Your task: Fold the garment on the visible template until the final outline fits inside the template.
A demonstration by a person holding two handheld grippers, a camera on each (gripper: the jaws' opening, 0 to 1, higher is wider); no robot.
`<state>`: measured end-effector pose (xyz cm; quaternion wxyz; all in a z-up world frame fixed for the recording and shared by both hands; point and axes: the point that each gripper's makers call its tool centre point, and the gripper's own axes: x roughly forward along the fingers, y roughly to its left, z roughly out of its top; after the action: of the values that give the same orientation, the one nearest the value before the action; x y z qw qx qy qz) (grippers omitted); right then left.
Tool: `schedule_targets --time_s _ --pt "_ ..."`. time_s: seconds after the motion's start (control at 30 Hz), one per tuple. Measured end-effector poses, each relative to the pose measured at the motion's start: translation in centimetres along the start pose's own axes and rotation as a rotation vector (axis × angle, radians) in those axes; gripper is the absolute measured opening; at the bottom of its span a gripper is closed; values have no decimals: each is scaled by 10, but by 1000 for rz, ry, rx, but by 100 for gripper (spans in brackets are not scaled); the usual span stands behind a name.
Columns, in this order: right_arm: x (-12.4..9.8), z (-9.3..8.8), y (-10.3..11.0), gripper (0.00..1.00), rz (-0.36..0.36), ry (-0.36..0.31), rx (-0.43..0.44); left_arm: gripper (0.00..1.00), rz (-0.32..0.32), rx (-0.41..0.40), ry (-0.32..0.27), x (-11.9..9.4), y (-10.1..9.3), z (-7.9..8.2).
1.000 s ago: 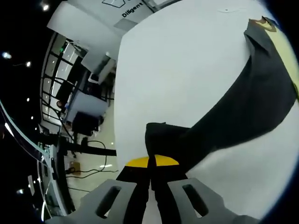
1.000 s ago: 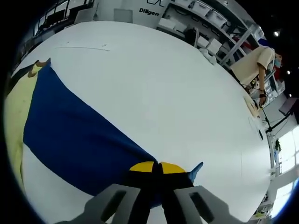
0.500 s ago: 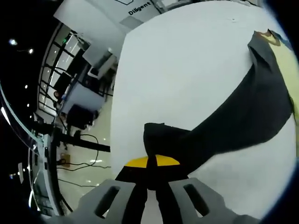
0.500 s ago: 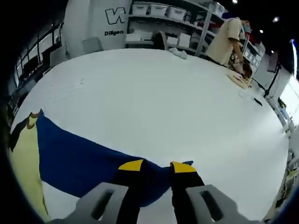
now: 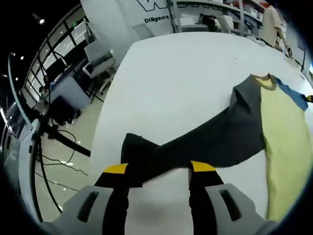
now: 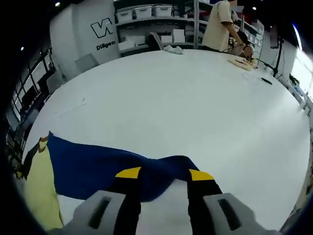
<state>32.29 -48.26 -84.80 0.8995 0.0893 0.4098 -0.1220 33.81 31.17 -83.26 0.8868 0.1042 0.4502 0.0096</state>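
Left gripper (image 5: 159,169) released, its 2 yellow-tipped jaws spread wide apart over the white table (image 5: 181,78), nothing pinched between them. Just past the jaws, lying flat on the table: the end of the dark grey sleeve (image 5: 195,144) of the garment (image 5: 274,132), cuff crumpled a little near the left jaw tip. From there, running up and to the right to a grey shoulder, then a pale yellow body panel (image 5: 288,142) and a yellow collar, with a strip of blue at the far right edge. Beyond the table edge on the left of the left gripper view: a glossy floor with cables (image 5: 58,161), desks and dark chairs; at top, a white wall with lettering and shelves, plus a person in a beige top (image 5: 271,22). Right gripper (image 6: 165,173) likewise released, 2 jaws well apart, holding nothing. Between and just beyond its jaw tips, resting on the table (image 6: 195,98): the blue sleeve (image 6: 112,164), its end bunched into a soft fold near the right jaw. Spread leftward to the yellow body (image 6: 39,186) and collar at the left edge of the right gripper view. At the far side of the table, a person in a beige shirt (image 6: 217,24) standing beside small items; behind, shelving with white bins (image 6: 146,12) and a wall logo. No template outline discernible on the table in either view.
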Motion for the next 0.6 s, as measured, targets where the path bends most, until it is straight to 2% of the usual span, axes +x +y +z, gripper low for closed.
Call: schedule_targets --time_s 0.07,0.17,0.27,0.33,0.4,0.5,0.6 --pt "0 2 0 39 14 -11 12 52 -41 -16 -7 -6 -10 0" --pt "-1 -3 7 45 38 4 58 56 -62 -23 -29 -13 -17 1" --pt "0 -11 7 44 34 17 48 59 -99 -14 -48 -16 -25 4" --pt "2 -16 7 43 30 28 45 59 -173 -32 -64 -19 -36 6" --pt "2 -19 7 43 30 34 54 63 -170 -29 -75 -22 -36 7" --pt "2 -25 2 45 0 45 22 68 -171 -6 -106 -29 -37 11" --pt "-4 -23 -6 45 -40 23 -4 69 -194 -20 -112 -44 -47 3"
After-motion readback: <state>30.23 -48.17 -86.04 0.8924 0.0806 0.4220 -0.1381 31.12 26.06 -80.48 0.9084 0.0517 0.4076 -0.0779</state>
